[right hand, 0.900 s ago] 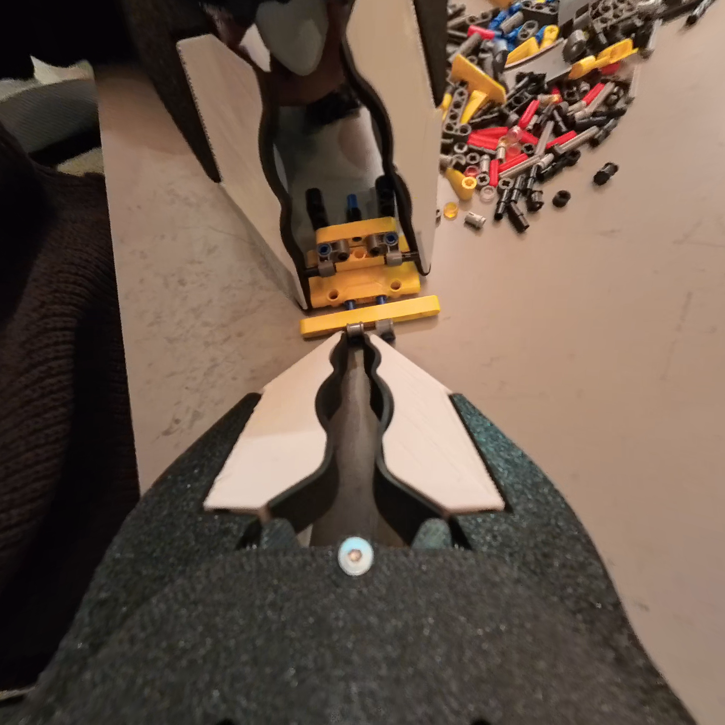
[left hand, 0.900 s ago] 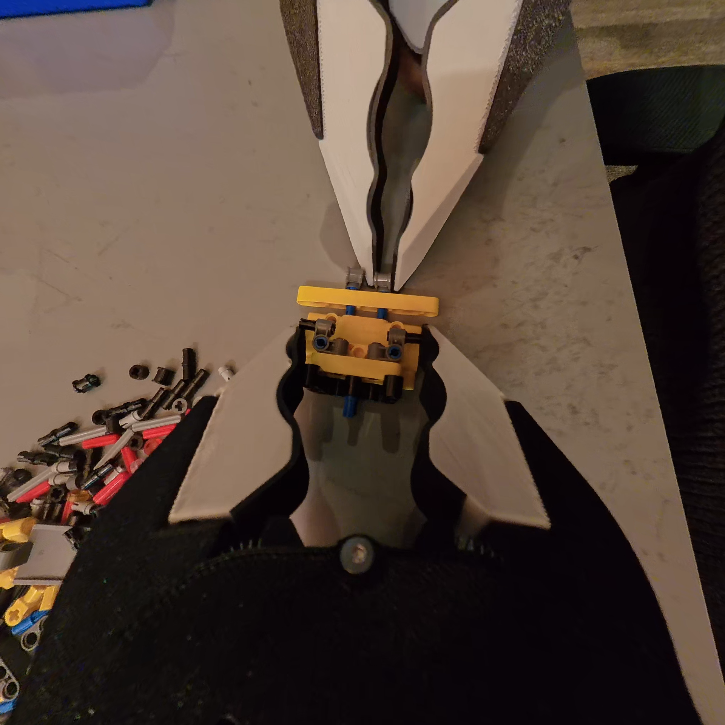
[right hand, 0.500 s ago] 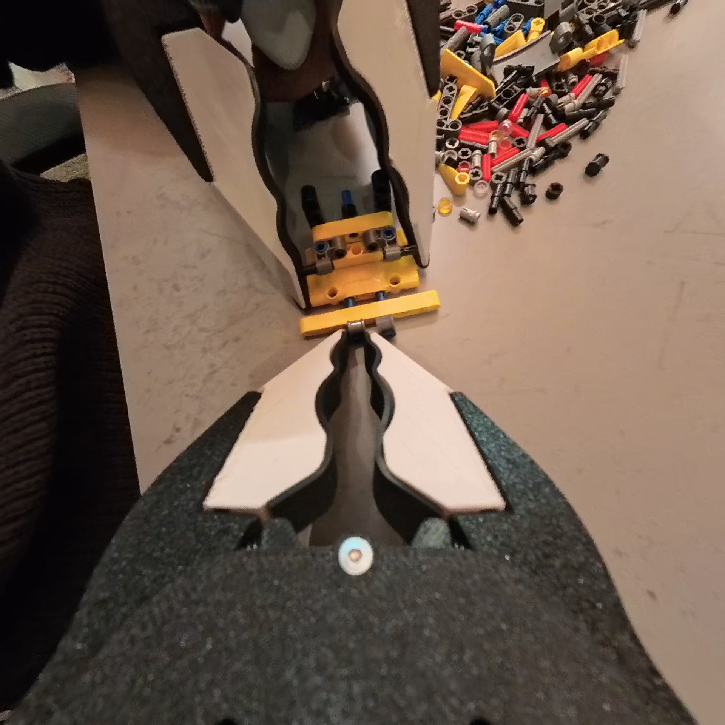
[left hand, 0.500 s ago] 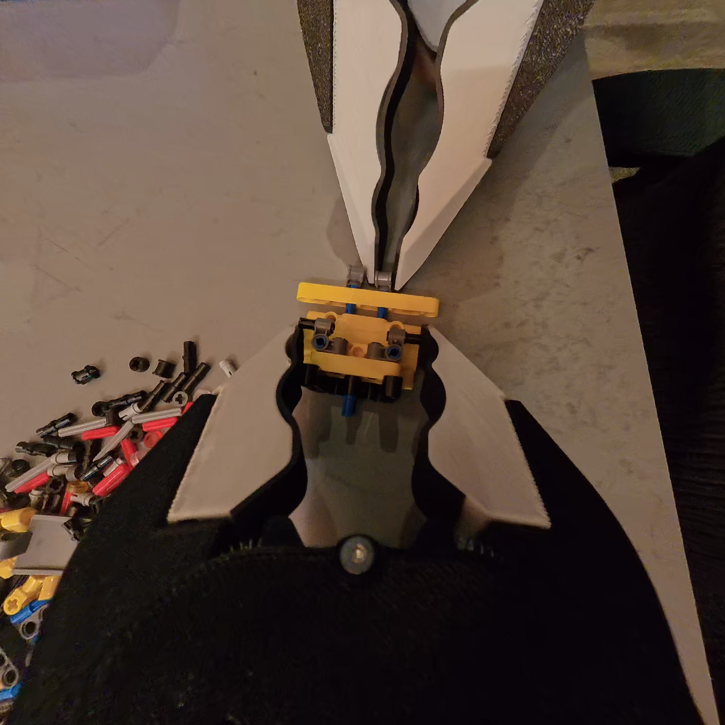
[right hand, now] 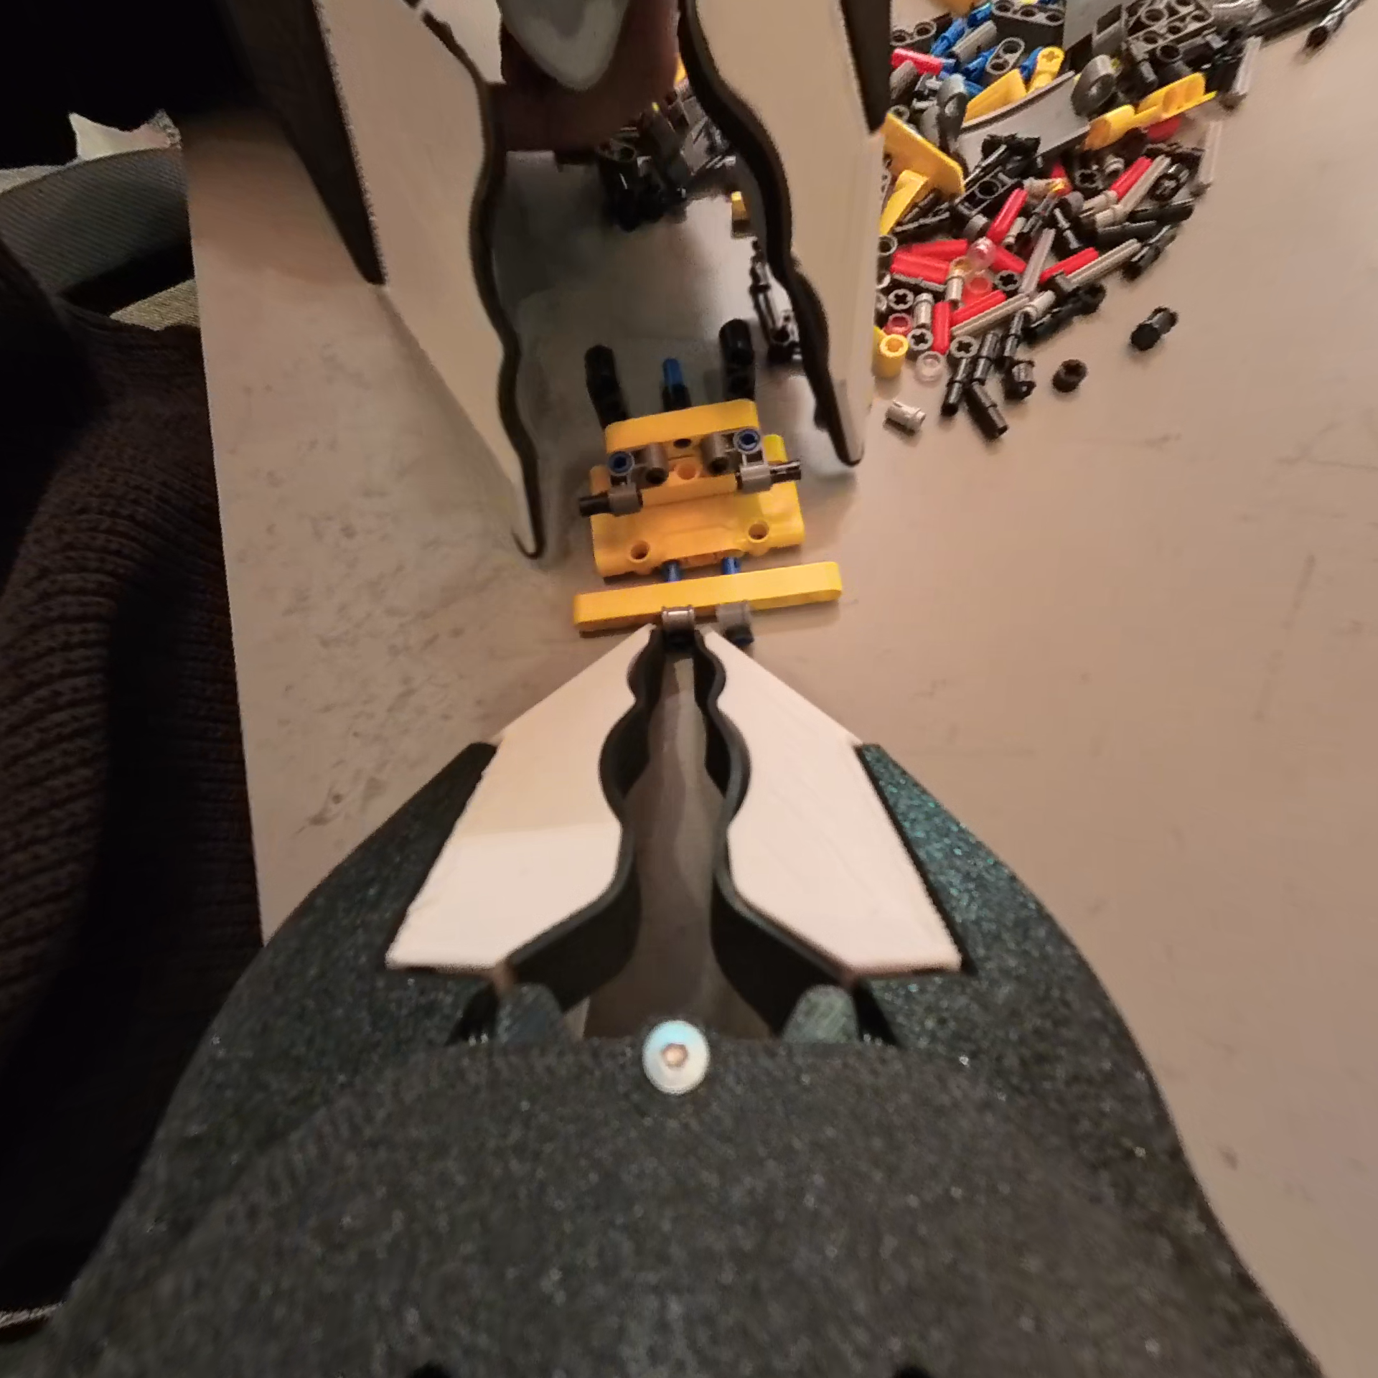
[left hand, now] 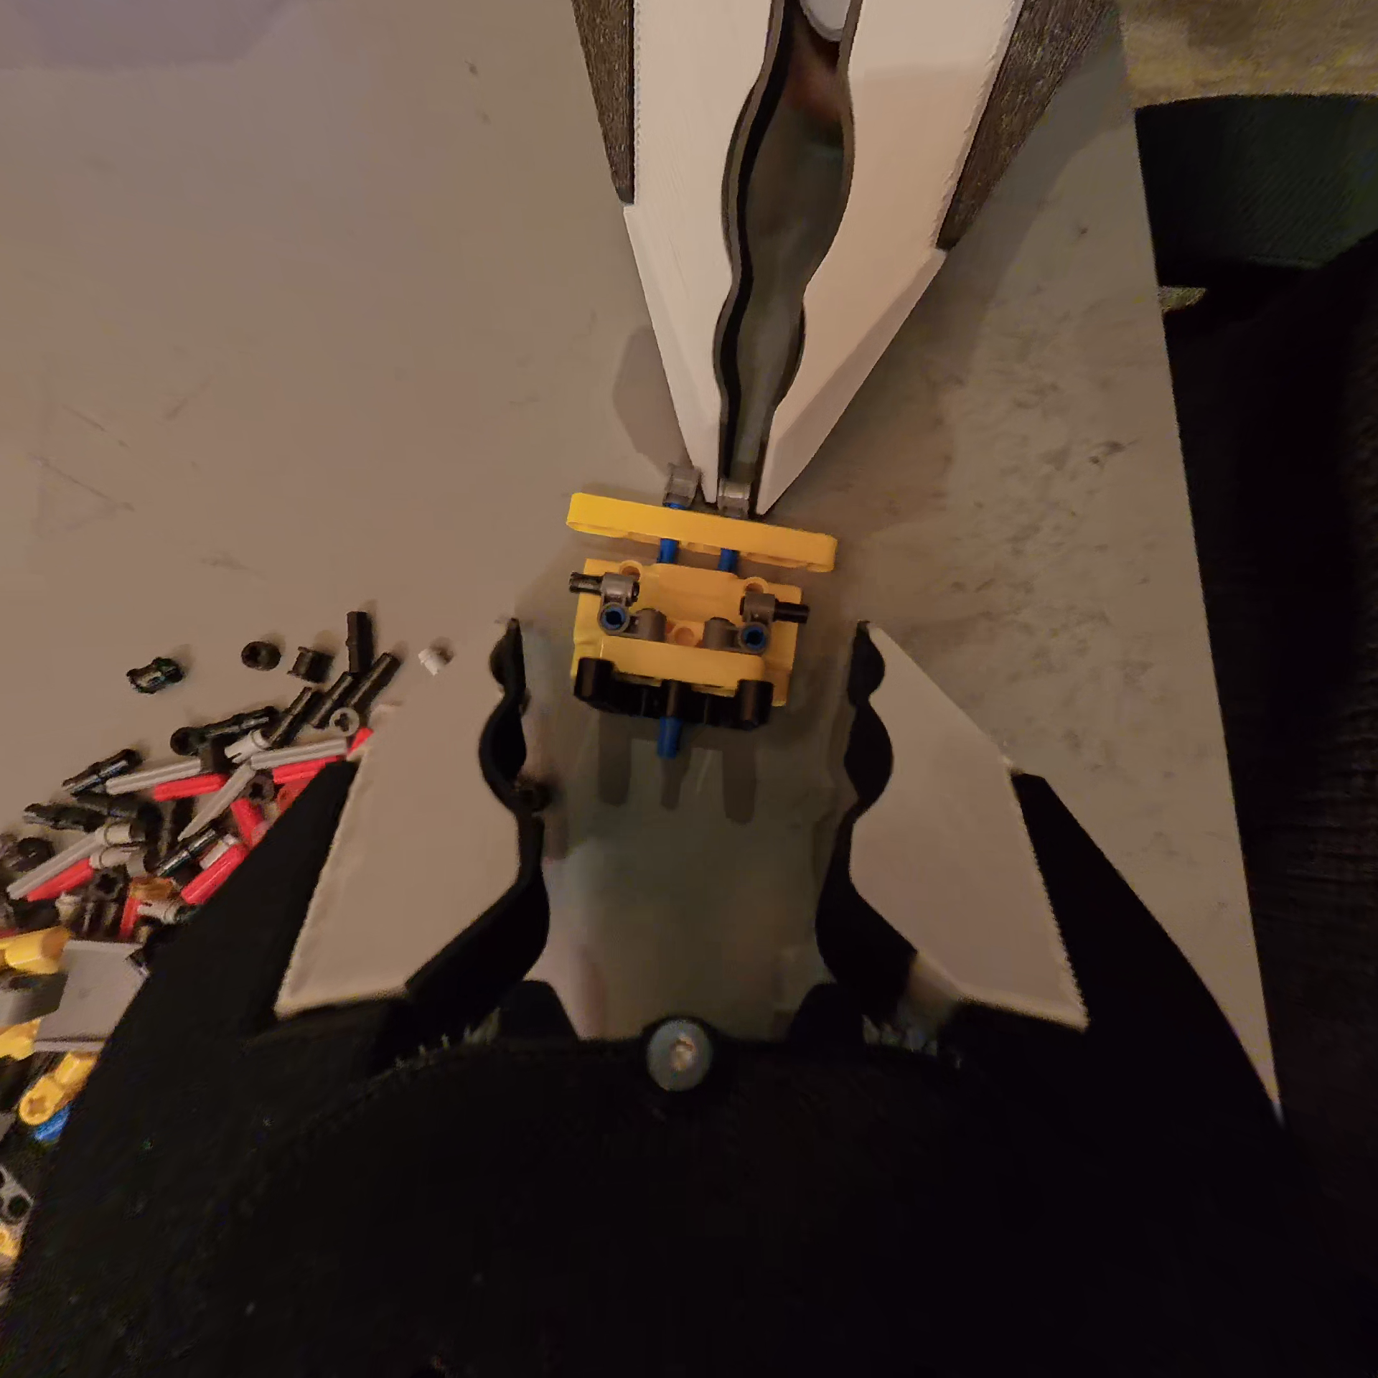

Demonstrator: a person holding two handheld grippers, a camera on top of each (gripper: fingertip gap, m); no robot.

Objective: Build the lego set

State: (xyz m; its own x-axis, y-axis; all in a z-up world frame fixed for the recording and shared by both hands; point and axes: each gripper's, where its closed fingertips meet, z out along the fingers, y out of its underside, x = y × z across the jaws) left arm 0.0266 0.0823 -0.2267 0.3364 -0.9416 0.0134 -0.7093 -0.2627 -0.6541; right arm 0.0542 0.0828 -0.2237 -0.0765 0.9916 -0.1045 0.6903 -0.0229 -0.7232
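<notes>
— Two fingers of our left hand-held gripper (left hand: 682,641) stand wide apart, clear of the yellow assembly (left hand: 690,634) resting on the tabletop (left hand: 298,373).

— Our right hand-held gripper (right hand: 677,640) pinches its grey connector (right hand: 678,620); the tabletop edge is near, and the loose parts pile (right hand: 1044,209) lies well apart.

Parts pile (left hand: 142,828) ran off left edge, near part hidden behind left gripper's (left hand: 682,634) body. Right gripper's (right hand: 680,647) tips covered the grey connector's (right hand: 678,619) near end; grip unclear.
</notes>
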